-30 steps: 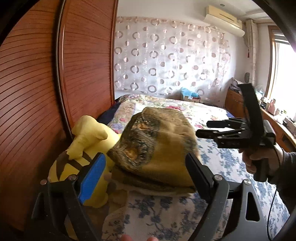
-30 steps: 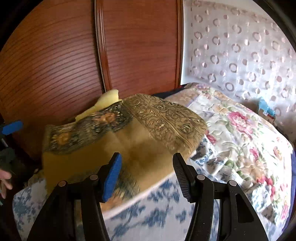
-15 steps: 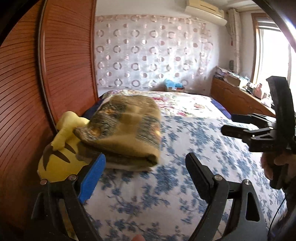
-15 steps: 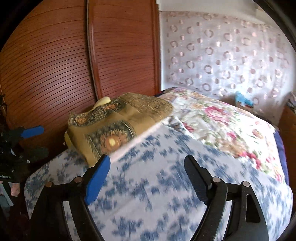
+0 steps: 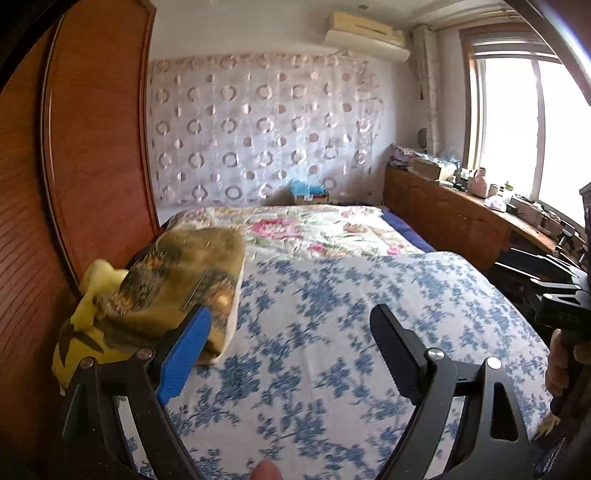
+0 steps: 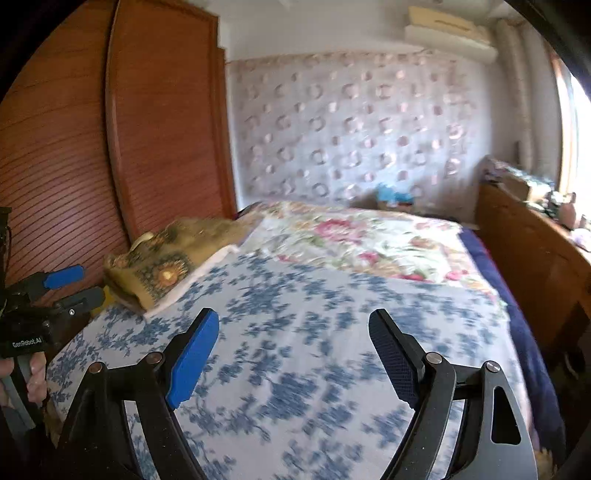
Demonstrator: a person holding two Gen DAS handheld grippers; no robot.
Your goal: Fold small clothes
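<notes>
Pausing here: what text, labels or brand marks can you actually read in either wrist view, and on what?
"GenRobot.AI": white lettering on the black body of the left hand-held gripper, seen at the left edge of the right wrist view.
Box by the curtain: any print is too small to read.
Items on the wooden counter: too small and blurred.
Nothing else legible.

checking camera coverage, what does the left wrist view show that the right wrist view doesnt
Only the left wrist view: the yellow plush under the folded cloth, the bright window, and the right gripper at the right edge.

Only the right wrist view: the left gripper at the left edge, and the hand on its handle.

Both: the folded cloth by the wooden wardrobe, the blue-flowered sheet, the pink-flowered quilt, the circle-pattern curtain and the air conditioner. Each view's own fingers stand open with nothing between them.
</notes>
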